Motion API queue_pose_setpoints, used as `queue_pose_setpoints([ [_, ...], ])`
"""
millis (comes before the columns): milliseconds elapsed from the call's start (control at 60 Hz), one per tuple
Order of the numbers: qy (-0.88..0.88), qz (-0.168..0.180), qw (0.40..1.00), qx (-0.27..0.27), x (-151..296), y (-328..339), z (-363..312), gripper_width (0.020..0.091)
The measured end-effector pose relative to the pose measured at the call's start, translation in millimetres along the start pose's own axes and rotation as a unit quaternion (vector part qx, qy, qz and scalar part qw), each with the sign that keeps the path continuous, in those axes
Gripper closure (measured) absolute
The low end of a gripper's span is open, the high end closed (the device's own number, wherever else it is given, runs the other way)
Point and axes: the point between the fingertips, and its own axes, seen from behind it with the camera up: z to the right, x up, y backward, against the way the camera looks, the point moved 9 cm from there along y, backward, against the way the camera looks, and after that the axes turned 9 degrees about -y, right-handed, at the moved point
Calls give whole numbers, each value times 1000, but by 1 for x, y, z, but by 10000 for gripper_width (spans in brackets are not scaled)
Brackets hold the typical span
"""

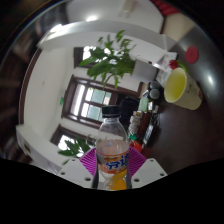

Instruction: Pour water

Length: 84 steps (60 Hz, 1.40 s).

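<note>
**Bottle in the gripper, cup off to the side**

The gripper (113,165) has a plastic bottle (113,150) clamped between its two fingers, with the purple pads (90,160) pressed against either side of the lower half. The bottle has a white cap, a clear upper part, a label band round the middle and orange-looking liquid at the bottom (could be the label tint, hard to say). It sits roughly in line with the fingers and the cap points away from the camera.

The whole view is tilted, so the room looks sideways. Beyond the bottle and off to one side is a yellow cup (177,87) with its open mouth showing, well apart from the bottle. Near the cup there's some small dark clutter I can't make out.

Further back is a leafy green plant (108,58), and past the bottle's cap is a window (95,100) with bright panes.
</note>
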Motion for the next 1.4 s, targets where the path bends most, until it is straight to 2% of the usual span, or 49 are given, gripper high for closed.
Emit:
queue_pose_setpoints([
  [133,-136,30,990,22,56,-10,10,728],
  [350,-325,61,943,35,99,-9,26,729],
  [467,-399,67,914,44,110,-11,37,724],
  [733,-425,60,902,39,110,-16,45,725],
  [917,-320,33,947,16,99,-15,24,724],
  [1017,-176,16,984,12,102,-20,-1,728],
  [1133,32,19,999,7,119,-18,-43,725],
  [1267,246,60,968,1,154,-18,-82,727],
  [1400,394,119,910,-43,200,-21,-106,726],
])
